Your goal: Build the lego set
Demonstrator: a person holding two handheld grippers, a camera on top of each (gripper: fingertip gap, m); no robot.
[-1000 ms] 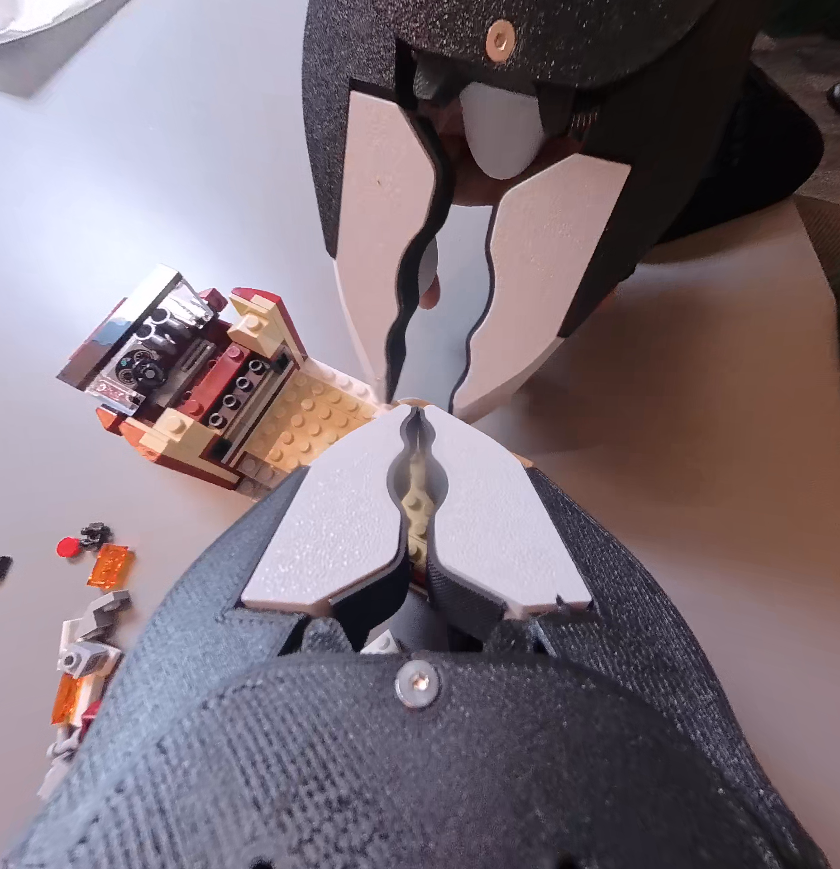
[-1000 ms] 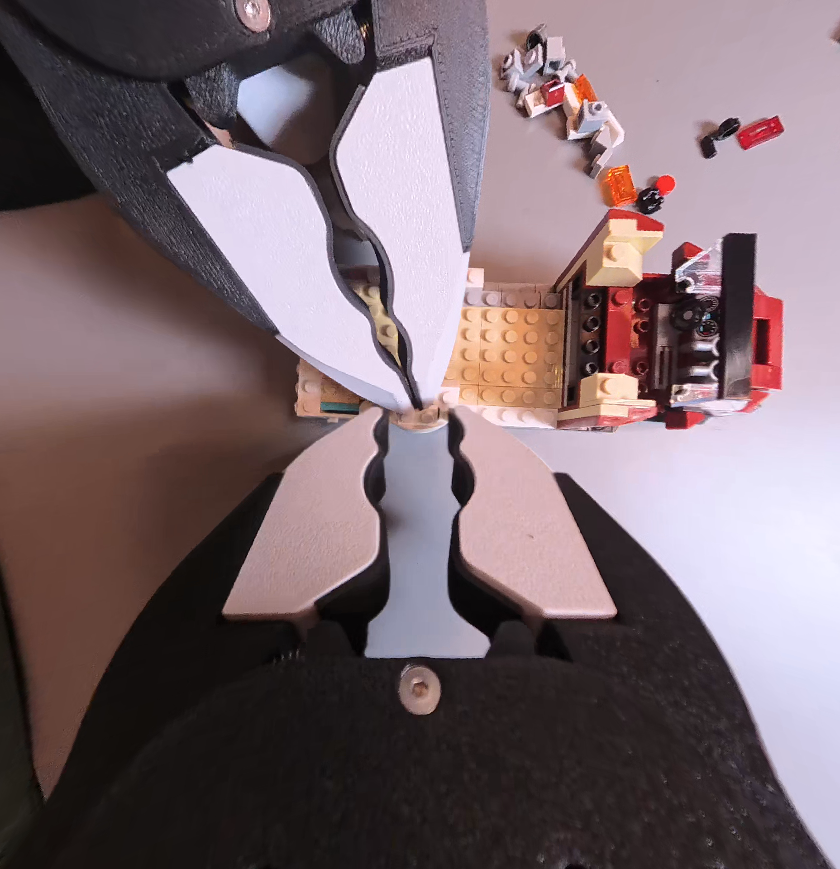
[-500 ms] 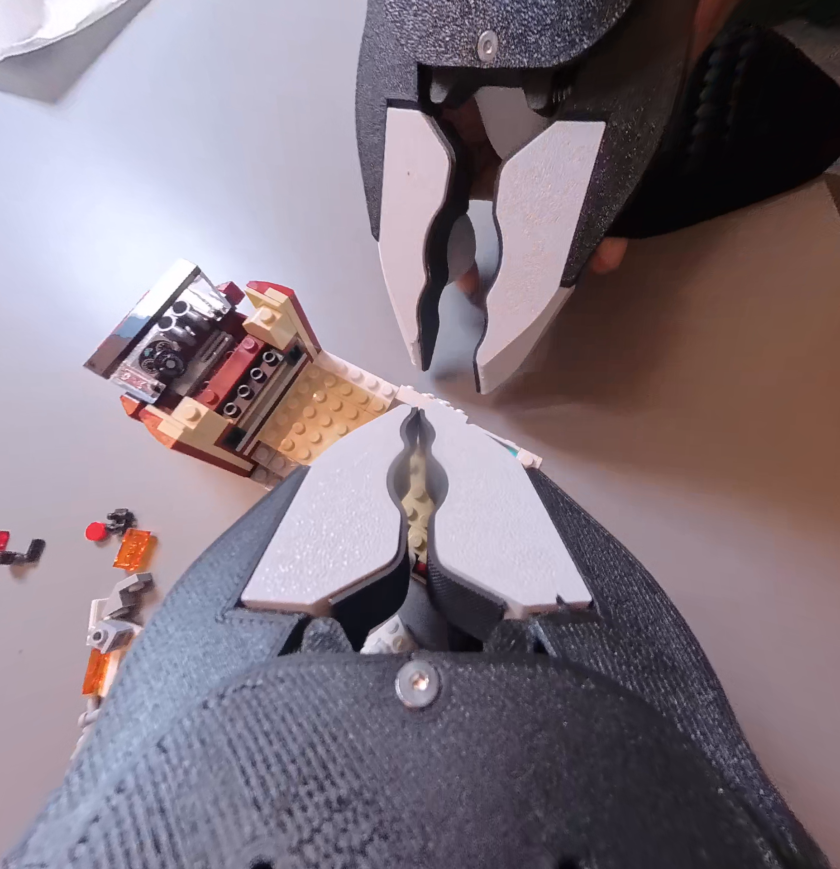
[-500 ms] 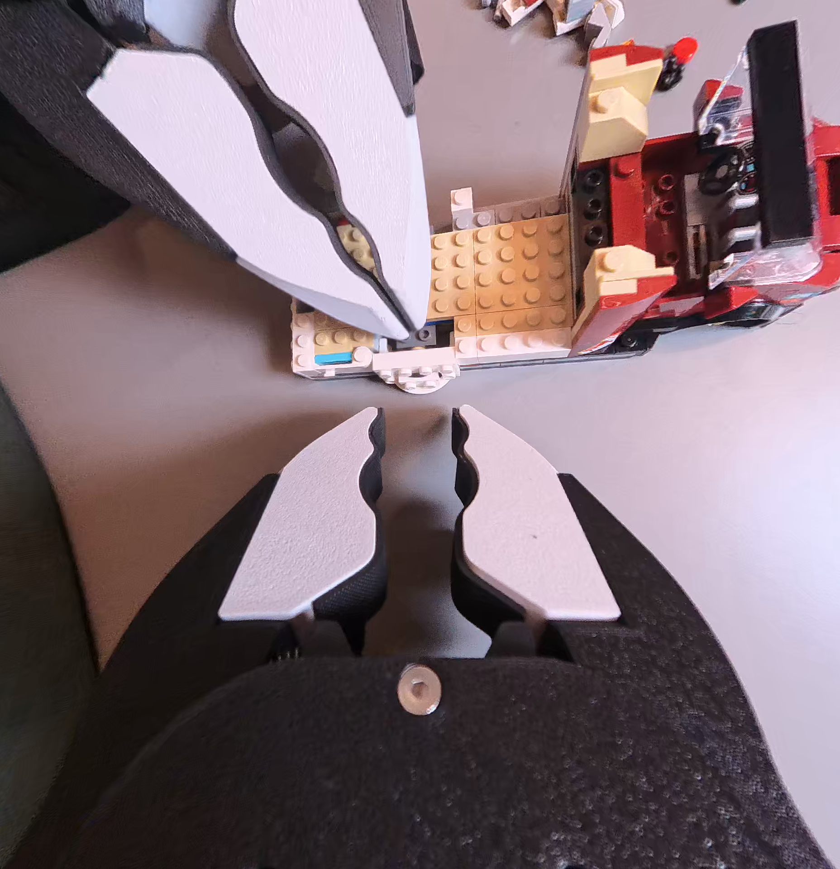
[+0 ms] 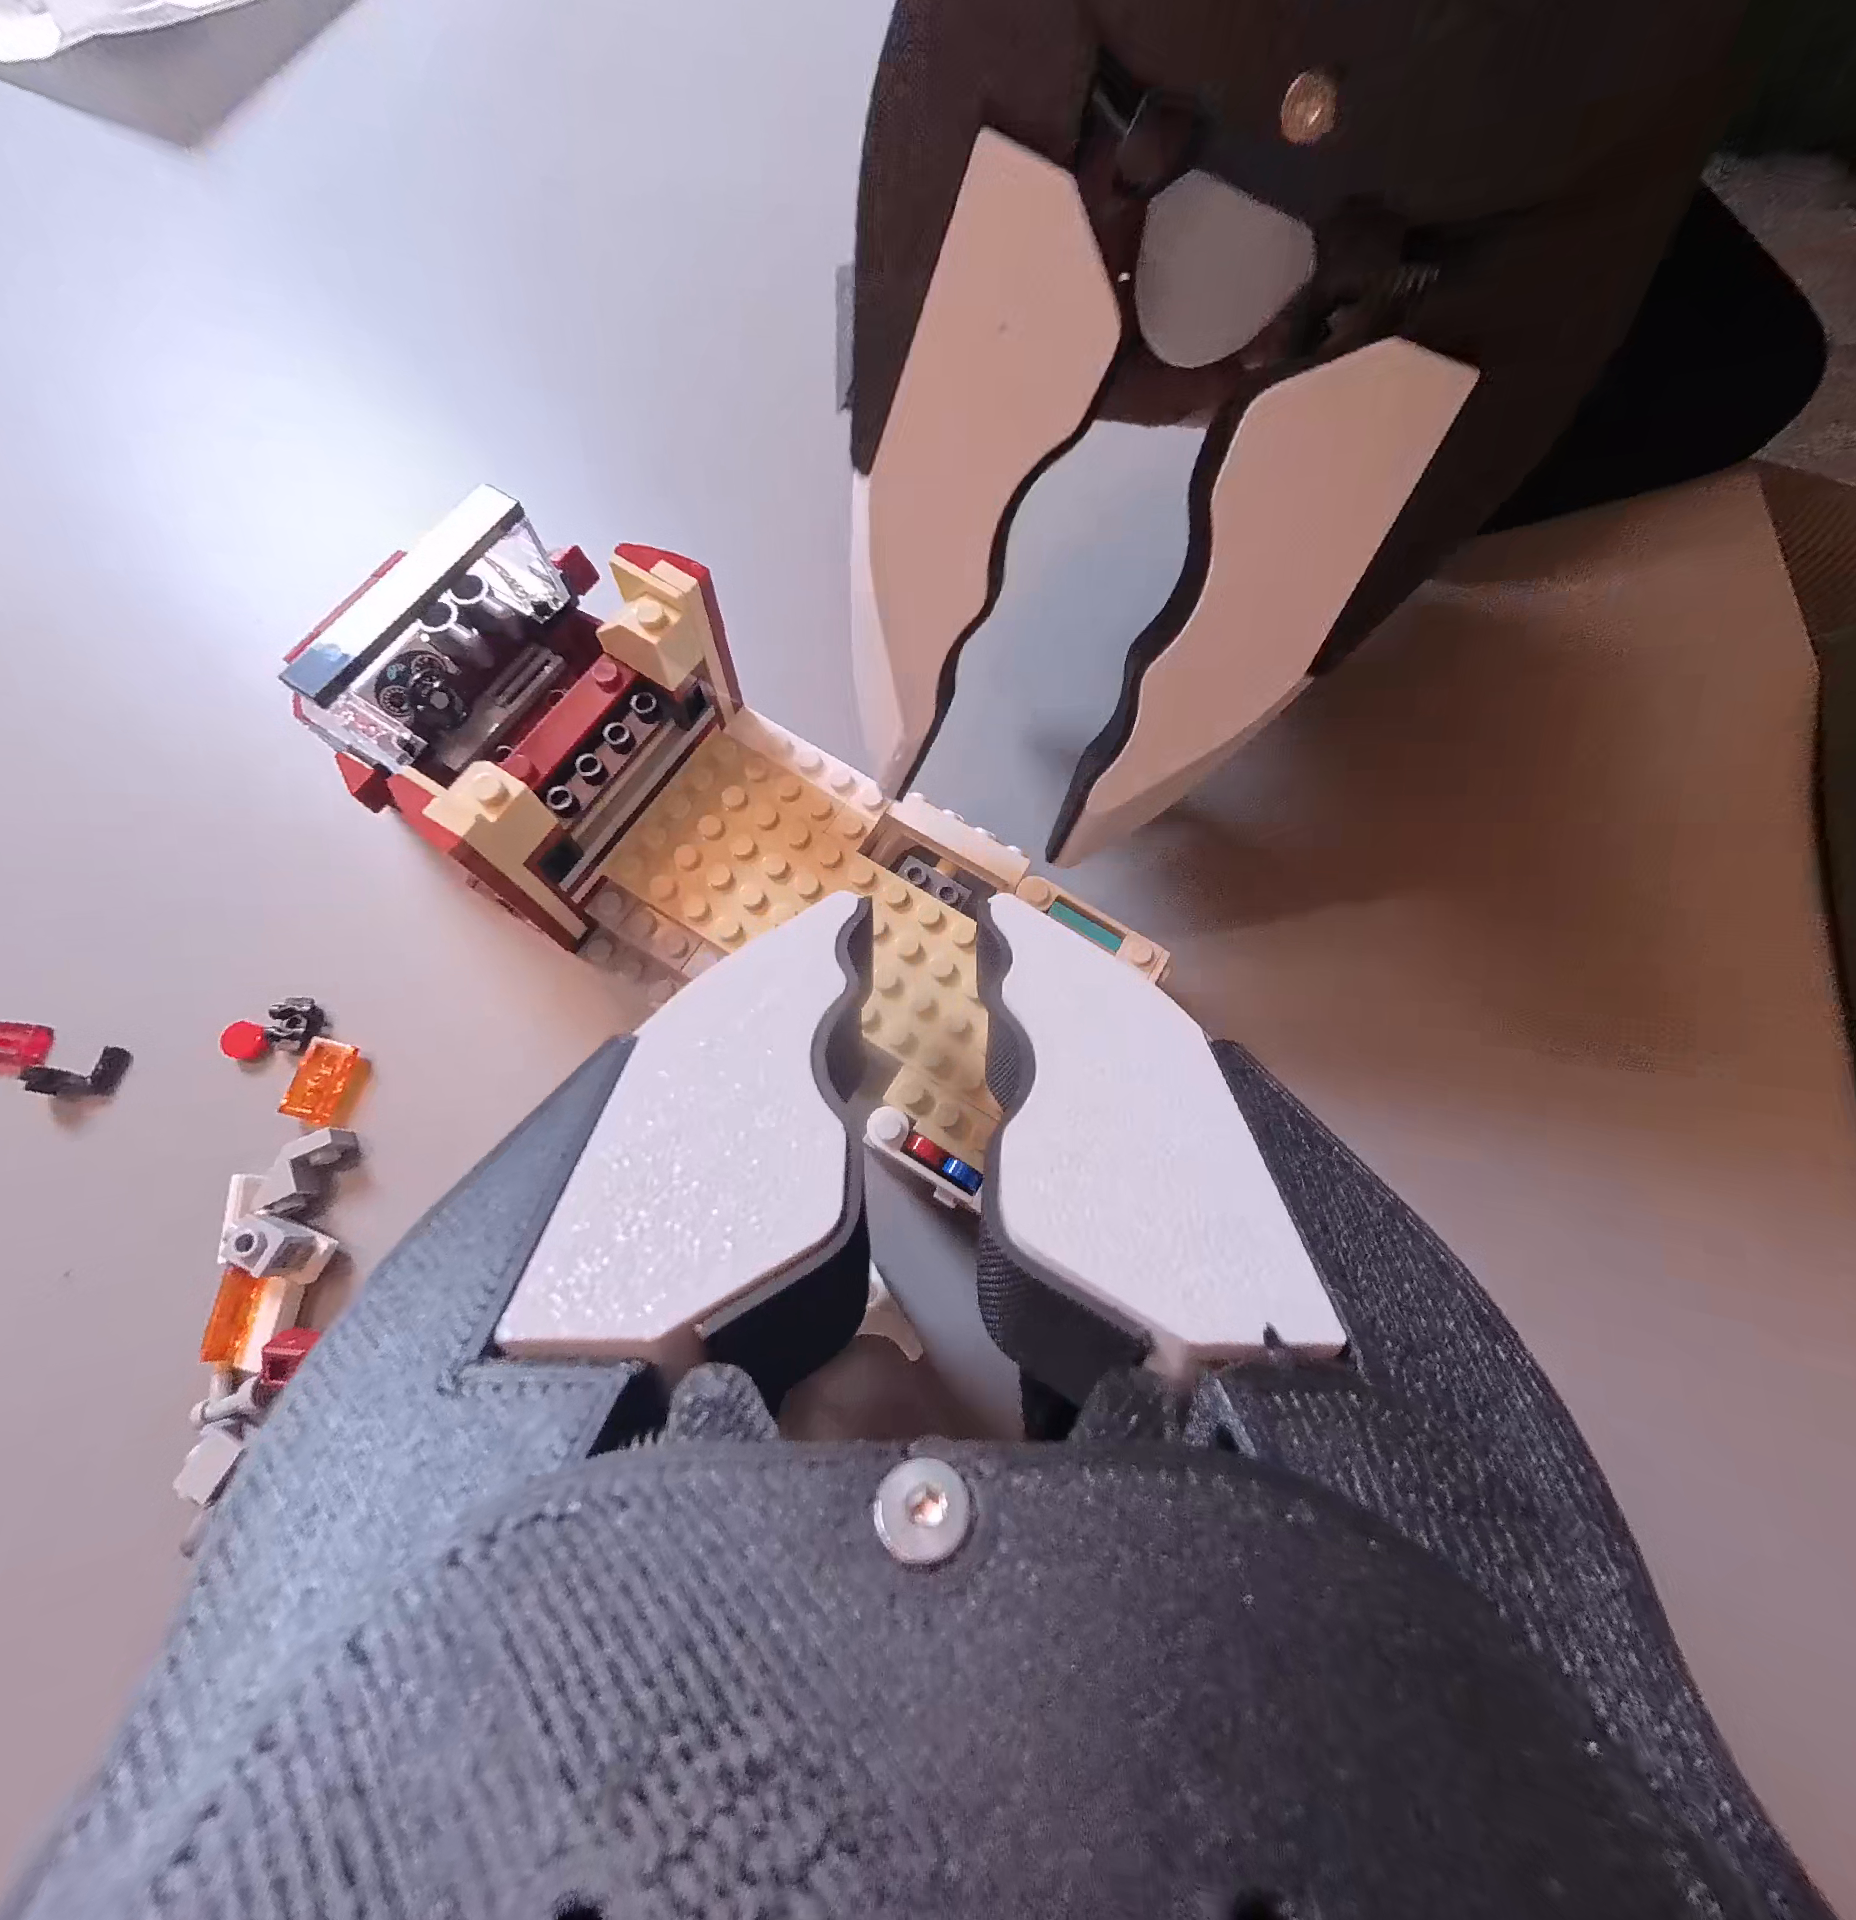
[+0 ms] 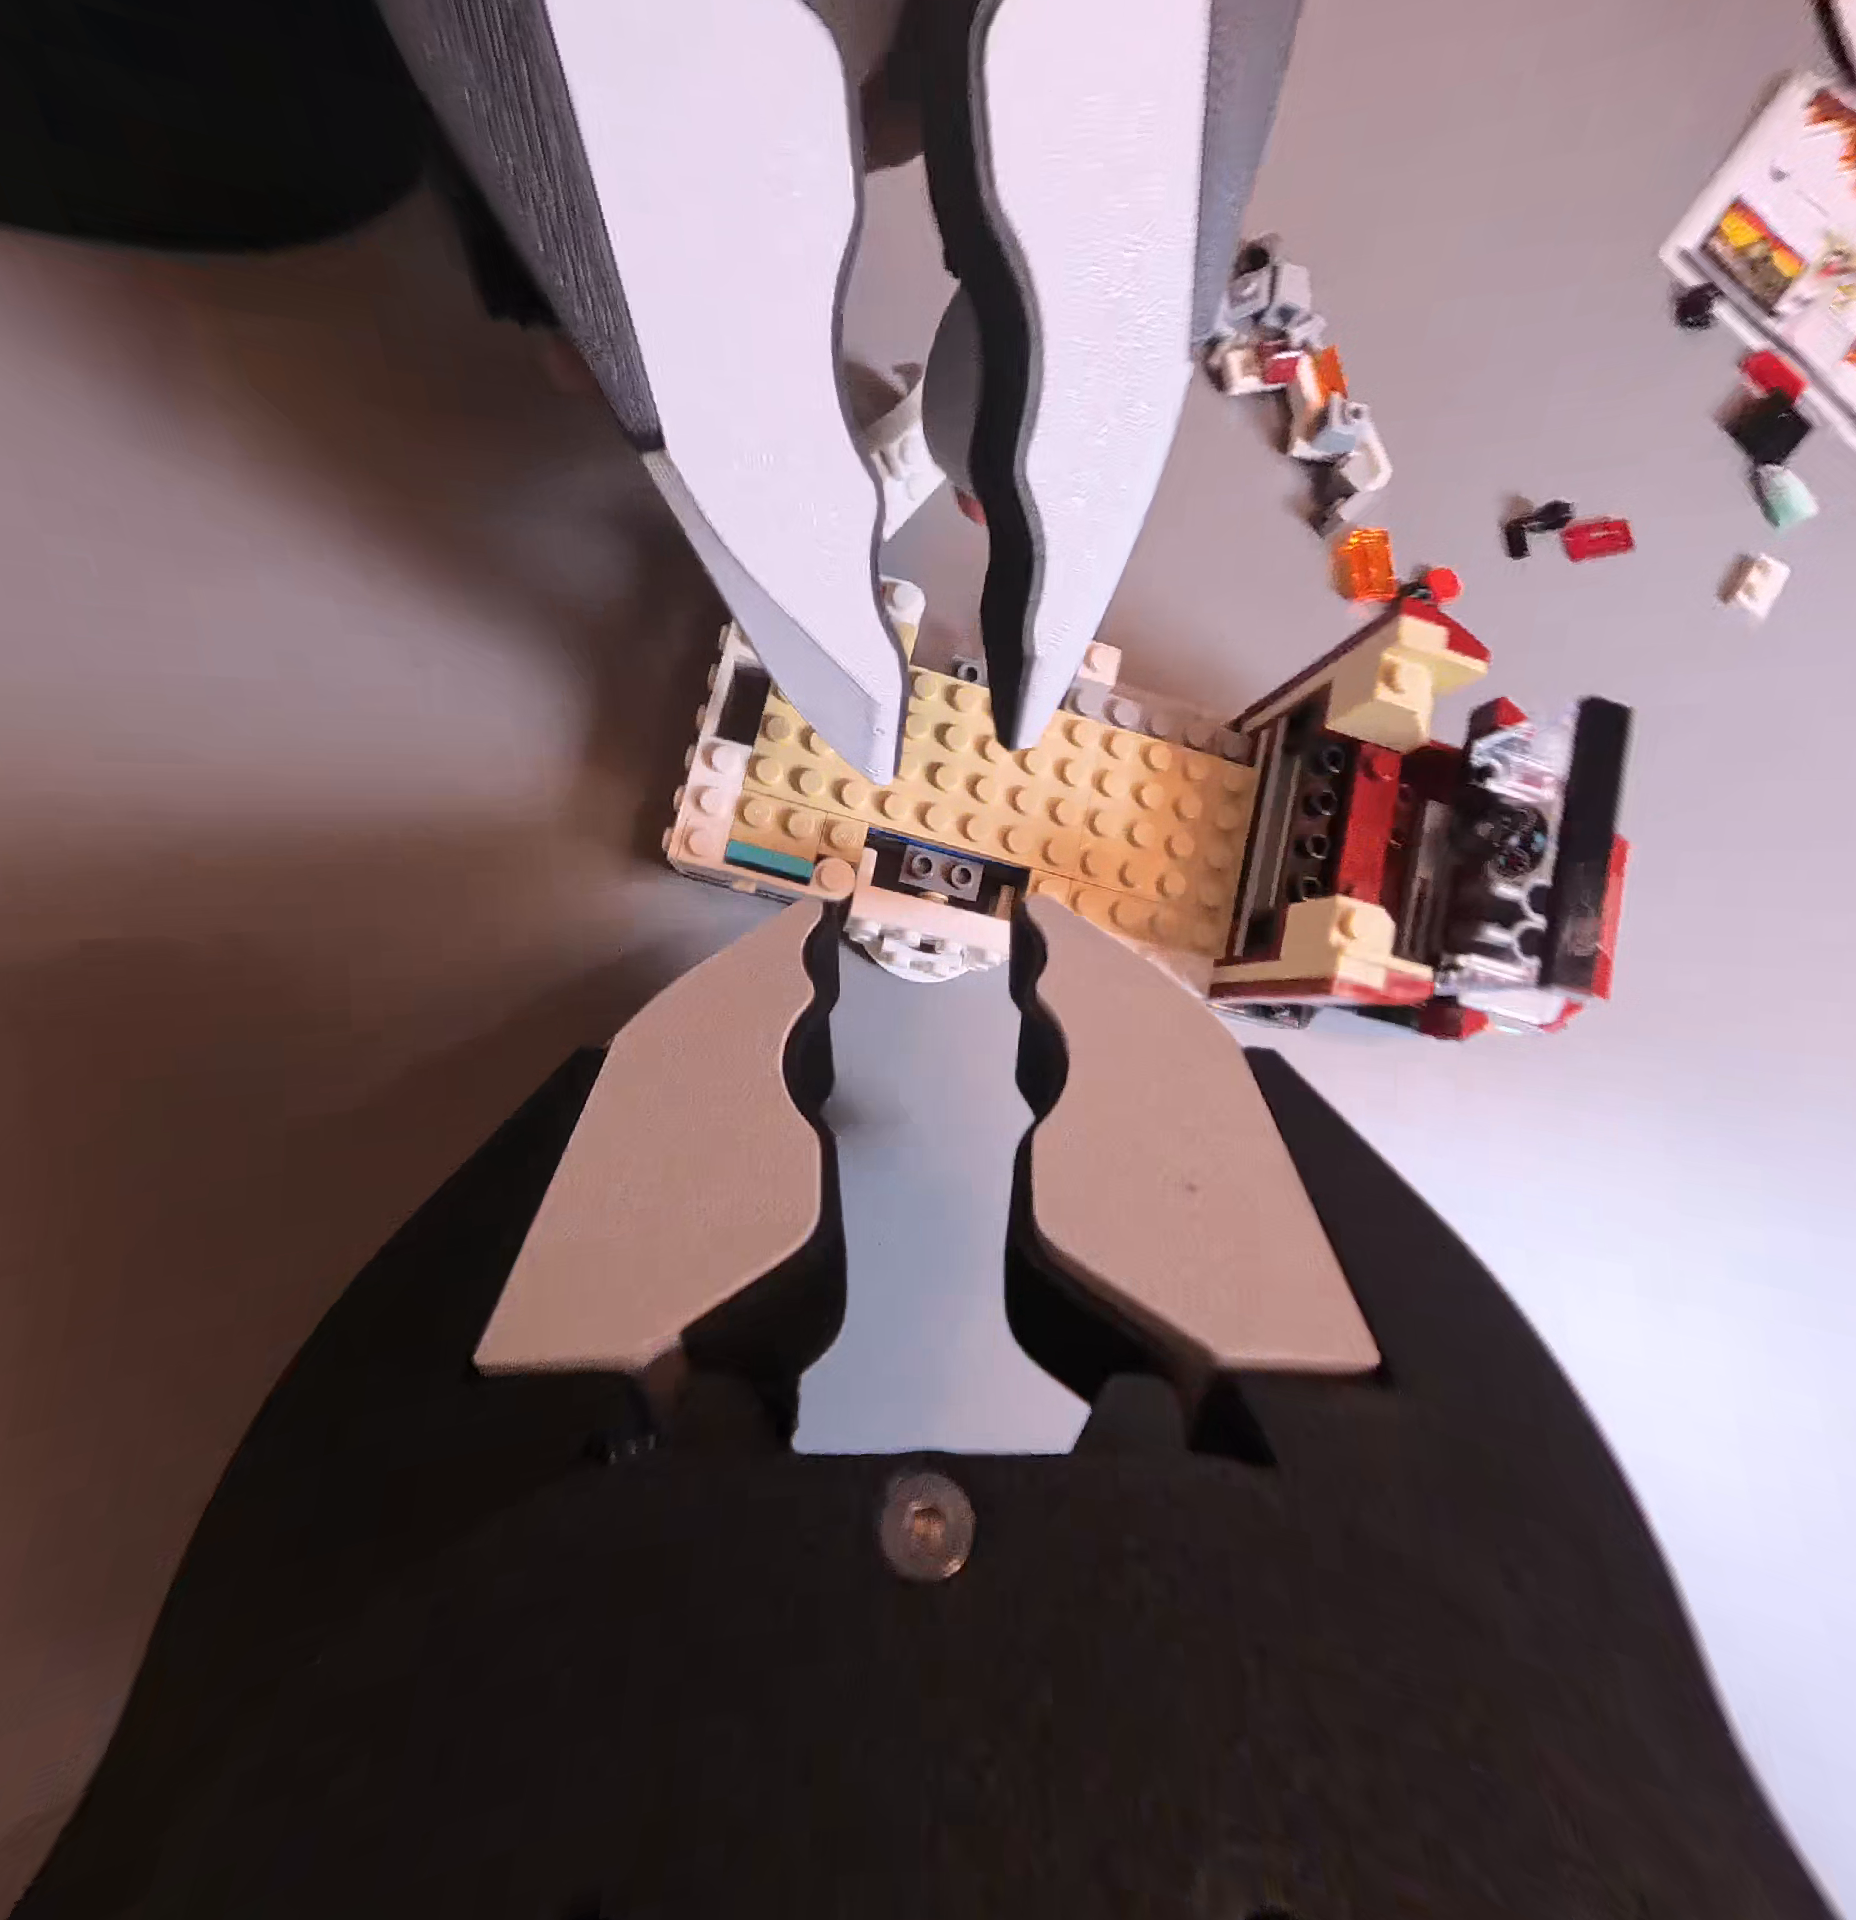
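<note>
Half-built lego truck [image 6: 1007, 790] flat on the grey table [image 5: 488, 260], red cab [image 6: 1423, 862] toward 3 o'clock in the right wrist view. Left gripper [image 6: 950, 743] parted a little, tips down on the tan studded bed at 12 o'clock, nothing clamped; likely pinning the model steady. Right gripper [image 6: 919, 914] spread wider and empty, tips either side of the white round piece [image 6: 924, 951] at the near edge, probably lined up to press or seat it. Loose bricks [image 6: 1308, 384] scattered toward 1 o'clock, booklet [image 6: 1797, 239] beyond at 2, within reach for later steps.
</note>
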